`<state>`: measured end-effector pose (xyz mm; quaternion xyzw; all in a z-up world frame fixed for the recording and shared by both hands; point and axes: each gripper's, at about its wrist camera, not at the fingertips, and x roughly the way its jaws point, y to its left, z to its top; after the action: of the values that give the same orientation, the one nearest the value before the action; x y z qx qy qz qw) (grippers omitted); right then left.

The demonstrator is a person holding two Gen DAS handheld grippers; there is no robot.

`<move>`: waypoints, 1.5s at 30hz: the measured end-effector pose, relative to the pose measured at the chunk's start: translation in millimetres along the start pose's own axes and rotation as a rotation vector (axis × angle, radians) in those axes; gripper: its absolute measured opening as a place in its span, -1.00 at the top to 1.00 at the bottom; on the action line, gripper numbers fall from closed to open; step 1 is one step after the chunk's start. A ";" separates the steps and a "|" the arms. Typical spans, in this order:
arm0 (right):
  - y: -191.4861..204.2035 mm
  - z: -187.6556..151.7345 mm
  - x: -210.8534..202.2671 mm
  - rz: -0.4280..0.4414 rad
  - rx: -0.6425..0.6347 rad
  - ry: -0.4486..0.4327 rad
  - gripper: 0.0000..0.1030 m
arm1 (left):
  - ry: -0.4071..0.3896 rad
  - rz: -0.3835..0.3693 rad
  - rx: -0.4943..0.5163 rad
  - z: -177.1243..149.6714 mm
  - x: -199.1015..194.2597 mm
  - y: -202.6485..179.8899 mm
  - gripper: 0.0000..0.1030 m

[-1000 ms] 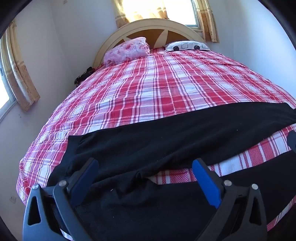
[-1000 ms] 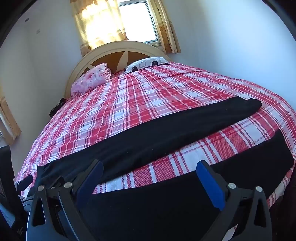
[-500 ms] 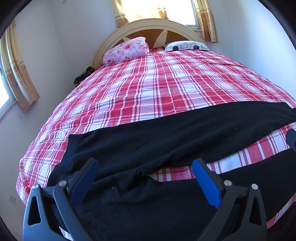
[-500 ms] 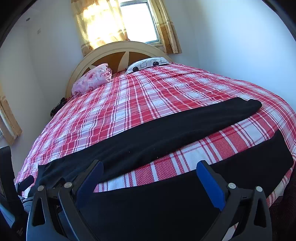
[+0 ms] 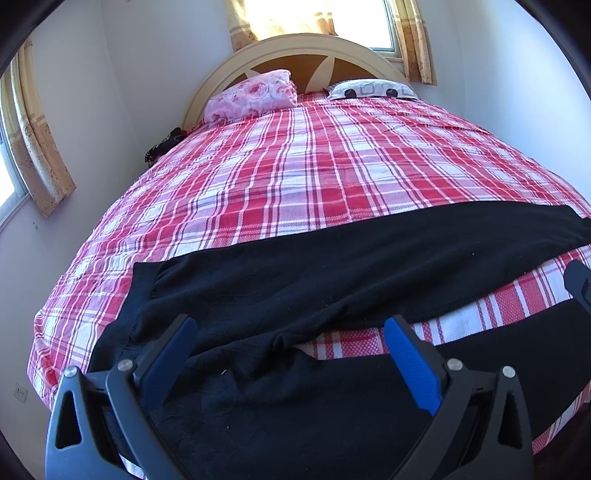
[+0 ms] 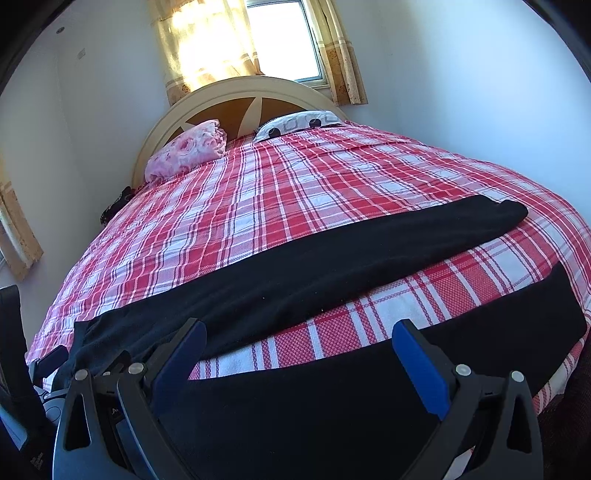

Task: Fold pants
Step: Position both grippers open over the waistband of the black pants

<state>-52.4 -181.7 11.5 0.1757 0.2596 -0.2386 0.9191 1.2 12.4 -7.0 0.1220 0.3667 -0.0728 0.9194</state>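
Black pants (image 5: pixel 332 280) (near edge cut off) beneath both wide-apart grippers (image 5: pixel 291 354) (image 6: pixel 299 354).

Plaid bedspread (image 5: pixel 295 177), two pillows (image 5: pixel 251 94) by curved headboard (image 5: pixel 295 48).

We count one pair of black pants (image 5: pixel 332 266), its two legs spread apart with a strip of bedding showing between them. We see one bed, covered by one red-and-white plaid sheet (image 5: pixel 314 166), with one arched headboard (image 5: pixel 306 42) at the far end. On it we count two pillows: one pink floral pillow (image 5: pixel 255 94) and one white patterned pillow (image 5: pixel 373 88). We count two windows in the left view, one behind the headboard (image 5: pixel 380 22) and one on the side wall (image 5: pixel 7 173). We hold two grippers, the left gripper (image 5: pixel 290 338) and the right gripper (image 6: pixel 295 341), each with two blue-padded fingers set wide apart.
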 end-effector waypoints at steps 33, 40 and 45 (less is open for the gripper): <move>5.2 -2.9 0.8 0.003 -0.010 0.010 -0.97 | 0.010 -0.006 -0.008 -3.9 2.5 3.1 -1.00; 9.0 -2.4 8.7 0.010 -0.029 0.018 -0.97 | 0.028 0.010 -0.011 -2.0 14.5 15.0 -1.00; 13.7 0.3 22.0 0.028 -0.056 0.047 -0.97 | 0.045 0.045 -0.018 -0.1 24.9 30.4 -1.00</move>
<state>-28.5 -178.2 2.1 0.1590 0.2854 -0.2140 0.9206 25.8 40.5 -19.1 0.1237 0.3851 -0.0460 0.9134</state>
